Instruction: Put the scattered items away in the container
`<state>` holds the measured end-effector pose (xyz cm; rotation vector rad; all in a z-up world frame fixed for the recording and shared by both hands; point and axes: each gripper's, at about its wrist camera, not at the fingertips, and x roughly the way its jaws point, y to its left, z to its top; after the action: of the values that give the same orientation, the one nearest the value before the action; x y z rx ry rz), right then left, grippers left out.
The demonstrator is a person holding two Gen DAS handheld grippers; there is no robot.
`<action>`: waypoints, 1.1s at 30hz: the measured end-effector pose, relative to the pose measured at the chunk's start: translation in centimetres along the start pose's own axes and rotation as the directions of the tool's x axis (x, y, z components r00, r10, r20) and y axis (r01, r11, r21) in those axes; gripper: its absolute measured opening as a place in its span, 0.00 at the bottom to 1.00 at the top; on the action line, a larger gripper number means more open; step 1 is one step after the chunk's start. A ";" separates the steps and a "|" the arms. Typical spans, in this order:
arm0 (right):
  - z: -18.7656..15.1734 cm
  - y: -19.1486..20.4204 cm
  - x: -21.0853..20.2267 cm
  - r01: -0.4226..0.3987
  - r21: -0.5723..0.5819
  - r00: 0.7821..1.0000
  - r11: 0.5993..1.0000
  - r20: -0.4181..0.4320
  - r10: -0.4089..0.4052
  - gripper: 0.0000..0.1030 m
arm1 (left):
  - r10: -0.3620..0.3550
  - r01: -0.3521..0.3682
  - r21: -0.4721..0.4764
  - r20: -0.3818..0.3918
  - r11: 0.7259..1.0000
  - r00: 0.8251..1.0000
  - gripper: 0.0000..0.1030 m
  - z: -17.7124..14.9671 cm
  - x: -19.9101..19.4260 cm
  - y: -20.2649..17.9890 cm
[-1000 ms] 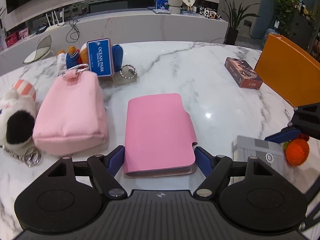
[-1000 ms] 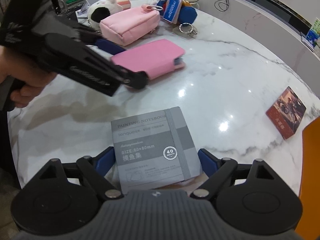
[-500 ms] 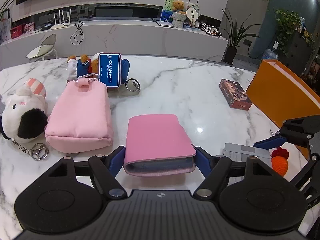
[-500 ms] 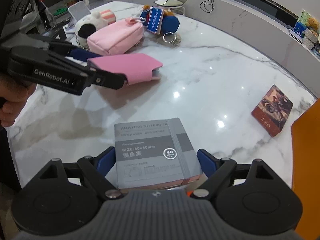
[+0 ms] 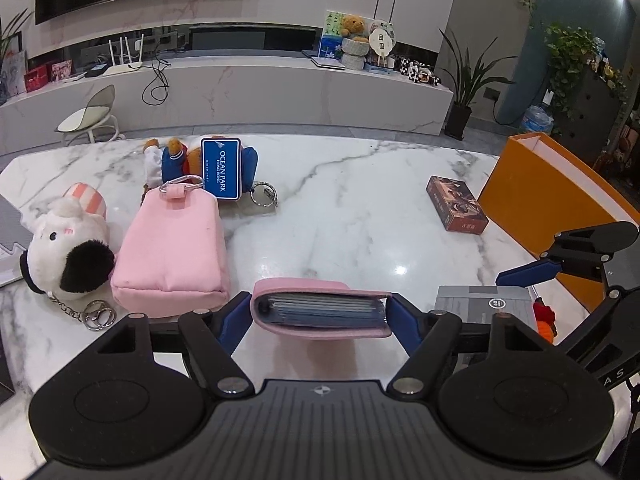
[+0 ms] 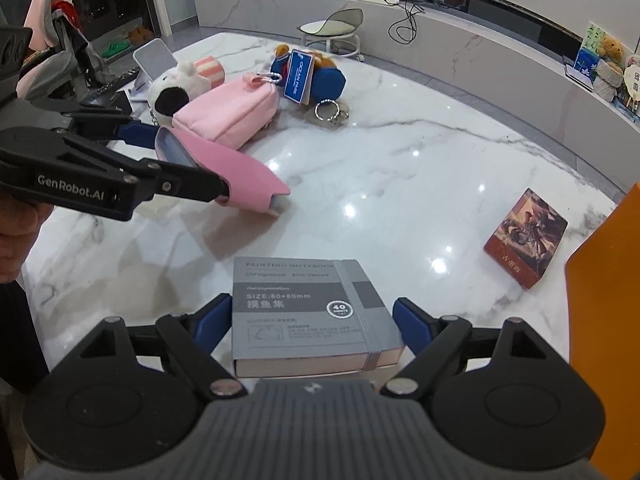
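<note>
Transfer step in progress. Left tongs (image 5: 320, 314) are gripping the pink card holder (image 5: 320, 312) above the worktop (image 5: 360, 208); right tongs (image 6: 312, 320) are clamping the grey notebook (image 6: 312, 308). Next move calls for carrying both rightward over the orange container (image 5: 552, 196) wall before releasing.

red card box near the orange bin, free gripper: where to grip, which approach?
Judging from the pictures, take the red card box across its two long side faces, near the middle, coming down from above. It lies flat on the marble table, so the top face offers nothing to pinch. Bare table shows beside both long sides, though the orange bin stands close by.
</note>
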<state>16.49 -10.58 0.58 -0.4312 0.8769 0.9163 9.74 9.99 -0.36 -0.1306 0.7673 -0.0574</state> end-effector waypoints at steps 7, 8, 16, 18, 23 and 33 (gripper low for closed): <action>0.5 -0.2 -1.0 0.002 0.014 0.999 1.000 0.032 -0.003 0.85 | 0.003 -0.003 0.010 -0.008 1.000 1.000 0.80 0.2 -0.6 -0.7; 0.5 -0.2 -1.1 0.003 0.016 0.999 1.000 0.037 -0.003 0.85 | 0.003 -0.003 0.012 -0.009 1.000 1.000 0.80 0.2 -0.6 -0.8; 1.5 -0.4 -2.9 0.005 0.031 0.997 1.000 0.077 -0.008 0.84 | 0.010 -0.010 0.041 0.016 0.999 1.000 0.80 2.5 -2.2 -1.7; 2.0 -0.6 -3.7 0.008 0.042 0.995 0.999 0.100 -0.012 0.84 | 0.009 -0.011 0.055 0.033 0.998 0.999 0.80 3.6 -2.8 -2.1; 3.3 -1.5 -6.3 0.018 0.079 0.985 0.997 0.168 -0.031 0.84 | 0.006 -0.013 0.089 0.075 0.996 0.997 0.80 6.5 -4.4 -3.3; 5.4 -4.1 -12.7 0.060 0.190 0.942 0.980 0.314 -0.118 0.84 | -0.048 0.020 0.155 0.177 0.988 0.983 0.80 11.8 -7.5 -7.3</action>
<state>18.50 -15.74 13.92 -0.1568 0.6250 0.7890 12.47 4.65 14.23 -0.0028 0.5776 -0.1352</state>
